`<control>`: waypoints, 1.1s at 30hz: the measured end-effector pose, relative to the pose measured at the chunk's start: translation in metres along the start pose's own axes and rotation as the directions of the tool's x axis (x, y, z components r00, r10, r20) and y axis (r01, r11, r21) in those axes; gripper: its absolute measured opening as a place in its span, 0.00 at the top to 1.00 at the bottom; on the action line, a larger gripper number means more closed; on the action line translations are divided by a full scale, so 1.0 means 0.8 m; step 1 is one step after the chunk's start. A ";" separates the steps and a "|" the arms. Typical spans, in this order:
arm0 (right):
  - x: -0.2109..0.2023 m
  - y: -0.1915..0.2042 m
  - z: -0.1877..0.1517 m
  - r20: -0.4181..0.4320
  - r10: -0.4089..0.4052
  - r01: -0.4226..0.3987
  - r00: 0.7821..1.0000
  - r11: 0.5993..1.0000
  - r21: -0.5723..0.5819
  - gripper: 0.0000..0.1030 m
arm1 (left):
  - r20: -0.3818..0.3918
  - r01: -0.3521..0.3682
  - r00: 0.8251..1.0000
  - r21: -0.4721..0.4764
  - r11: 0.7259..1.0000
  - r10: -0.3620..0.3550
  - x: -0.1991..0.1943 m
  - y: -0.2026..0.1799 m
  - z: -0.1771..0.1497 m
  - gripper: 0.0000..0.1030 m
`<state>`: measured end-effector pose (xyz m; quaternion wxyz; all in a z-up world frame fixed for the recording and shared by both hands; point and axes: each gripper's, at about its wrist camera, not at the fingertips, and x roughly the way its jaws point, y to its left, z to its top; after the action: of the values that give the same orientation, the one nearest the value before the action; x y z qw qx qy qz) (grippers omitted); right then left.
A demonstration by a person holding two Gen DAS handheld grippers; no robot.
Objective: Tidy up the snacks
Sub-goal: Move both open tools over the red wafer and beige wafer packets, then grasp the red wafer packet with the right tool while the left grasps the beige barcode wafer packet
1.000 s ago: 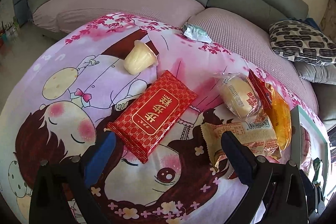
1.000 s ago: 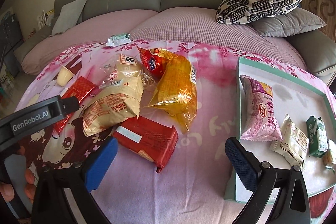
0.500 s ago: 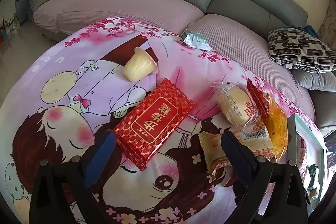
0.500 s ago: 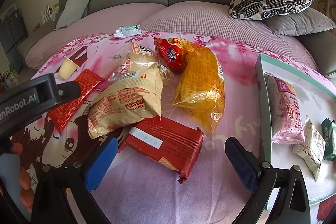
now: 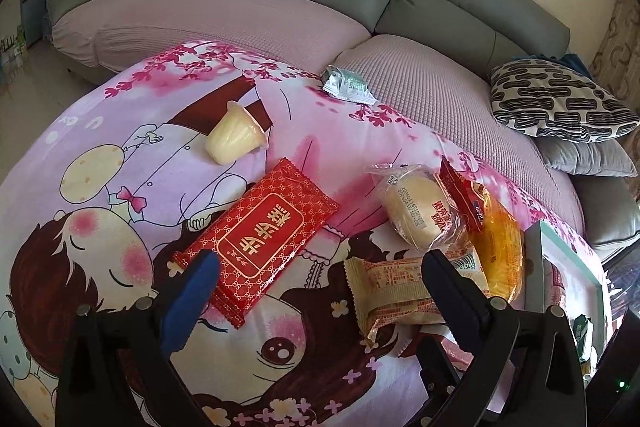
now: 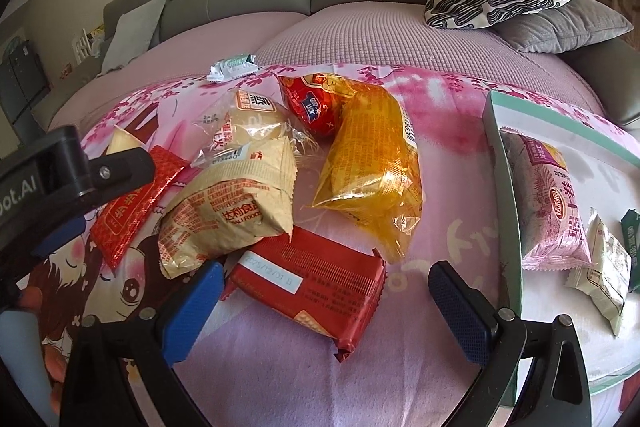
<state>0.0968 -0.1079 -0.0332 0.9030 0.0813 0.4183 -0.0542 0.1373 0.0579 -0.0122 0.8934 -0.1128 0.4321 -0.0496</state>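
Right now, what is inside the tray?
The tray holds a pink packet, a pale sachet and a dark green packet. Its right part lies outside the frame.

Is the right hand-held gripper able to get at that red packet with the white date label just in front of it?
Probably yes. The right hand-held gripper is open, and the red packet lies flat between its fingers with nothing on top. Only the beige packet touches its far left corner.
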 end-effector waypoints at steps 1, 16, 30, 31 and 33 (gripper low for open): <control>0.000 0.000 0.000 -0.003 -0.005 0.005 1.000 1.000 -0.001 0.00 | -0.001 -0.001 1.000 -0.001 1.000 0.001 -0.001 0.000 0.000 0.02; -0.019 -0.027 -0.003 -0.046 0.001 0.000 0.999 1.000 0.020 0.33 | -0.085 0.070 0.994 0.045 0.997 -0.066 0.013 -0.041 -0.008 0.02; -0.026 -0.028 -0.007 -0.070 -0.007 0.005 0.998 1.000 -0.029 0.34 | -0.177 0.068 0.984 0.169 0.983 -0.038 0.042 -0.081 -0.022 0.02; -0.026 -0.028 -0.007 -0.072 -0.008 0.005 0.997 1.000 -0.030 0.34 | -0.181 0.069 0.983 0.174 0.982 -0.037 0.044 -0.083 -0.023 0.02; -0.025 -0.027 -0.007 -0.073 -0.009 0.007 0.997 0.999 -0.032 0.34 | -0.187 0.070 0.982 0.177 0.982 -0.036 0.046 -0.084 -0.023 0.02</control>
<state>0.0761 -0.1276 -0.0233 0.8881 0.0670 0.4522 -0.0483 0.1466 -0.0170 -0.0348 0.8549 -0.0369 0.5027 -0.1230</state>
